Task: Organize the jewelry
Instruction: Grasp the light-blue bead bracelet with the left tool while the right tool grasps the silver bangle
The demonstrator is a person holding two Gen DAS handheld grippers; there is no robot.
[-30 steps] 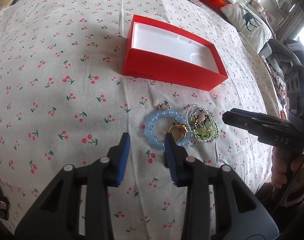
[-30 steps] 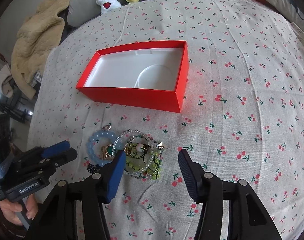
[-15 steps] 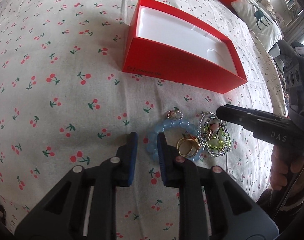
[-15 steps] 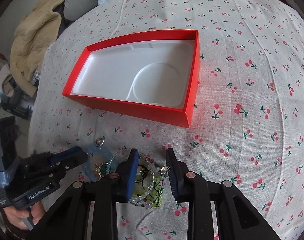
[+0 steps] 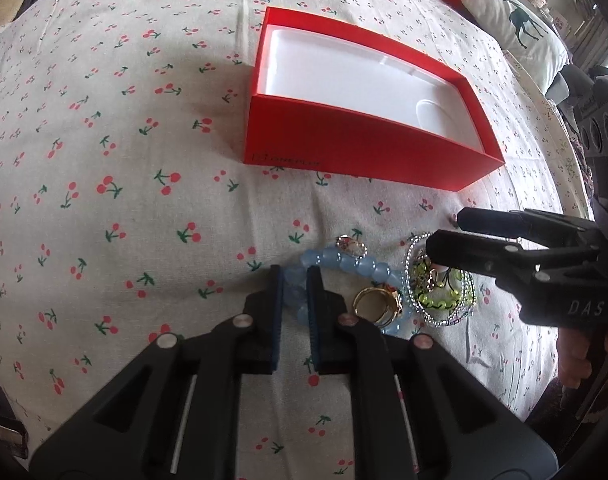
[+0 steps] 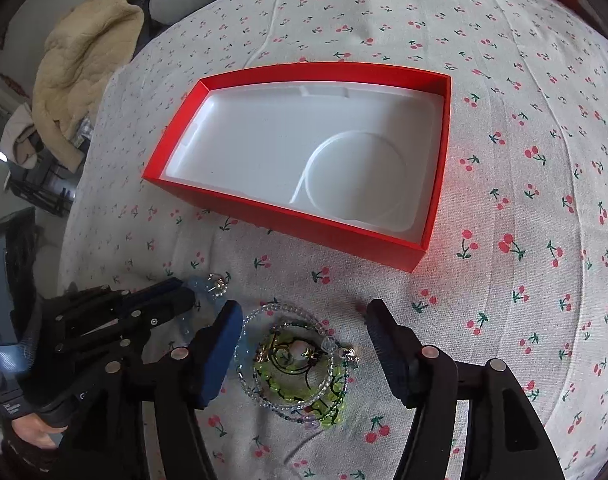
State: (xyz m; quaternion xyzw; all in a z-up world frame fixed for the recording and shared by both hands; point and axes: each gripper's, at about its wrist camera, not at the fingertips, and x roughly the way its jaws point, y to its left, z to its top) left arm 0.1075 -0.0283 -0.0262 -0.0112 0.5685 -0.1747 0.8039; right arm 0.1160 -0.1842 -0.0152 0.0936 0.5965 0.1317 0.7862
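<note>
Left pinch on the blue bracelet, right jaws spread over the bead pile.

The left gripper (image 5: 295,280) has its blue-padded fingers (image 5: 275,292) closed on the near arc of the pale blue chunky-bead bracelet (image 5: 344,262); the grip looks narrow, so lift slowly and straight up so the beads do not slip out. A gold ring (image 5: 378,305) lies inside the bracelet loop and a small charm ring (image 5: 350,245) touches its far edge; both may drag along, so watch them. The right gripper (image 6: 301,346) stands wide open around the tangle of clear and lime-green beaded bracelets (image 6: 295,368), gripping nothing. All jewelry lies on the cherry-print cloth (image 5: 103,140), near the empty red cardboard box with white moulded insert (image 6: 436,208). Judged: carry over the near red wall, release low.
</note>
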